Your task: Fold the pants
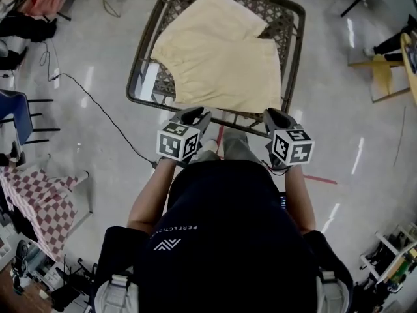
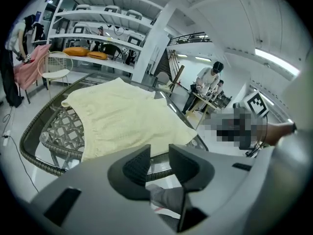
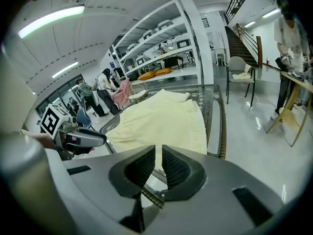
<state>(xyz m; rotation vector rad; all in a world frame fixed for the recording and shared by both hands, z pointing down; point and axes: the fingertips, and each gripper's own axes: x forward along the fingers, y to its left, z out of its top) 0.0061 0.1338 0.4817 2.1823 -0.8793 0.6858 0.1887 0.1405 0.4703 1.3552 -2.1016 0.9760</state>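
At the far left of the head view, one red and white checked cloth (image 1: 32, 197) is hanging. One black cable (image 1: 98, 106) is running across the shiny floor. In the middle, one table (image 1: 144, 57) with a woven rim is standing. One pair of pale yellow pants (image 1: 218, 60) is lying spread flat on it, reaching its near edge.

Just this side of that edge the person is holding two grippers side by side. Each one is carrying one cube of black and white squares. The left gripper (image 1: 191, 113) is keeping its jaws a little apart, with nothing between them. The right gripper (image 1: 277, 113) is pressing its jaws together on nothing. Neither one is gripping the pants. Far to the right, one wooden chair (image 1: 382, 77) is standing.

Only the head view is showing writing. White letters on the person's dark shirt (image 1: 221, 227) are looking like PERFECTION, beside a white zigzag mark.

Only the left gripper view is showing a white wire chair (image 2: 55, 67) at the left. The white shelves (image 2: 98, 13) behind it are holding two orange cushions (image 2: 80, 51).

Only the right gripper view is showing dark stairs (image 3: 243, 43), going up at the right.
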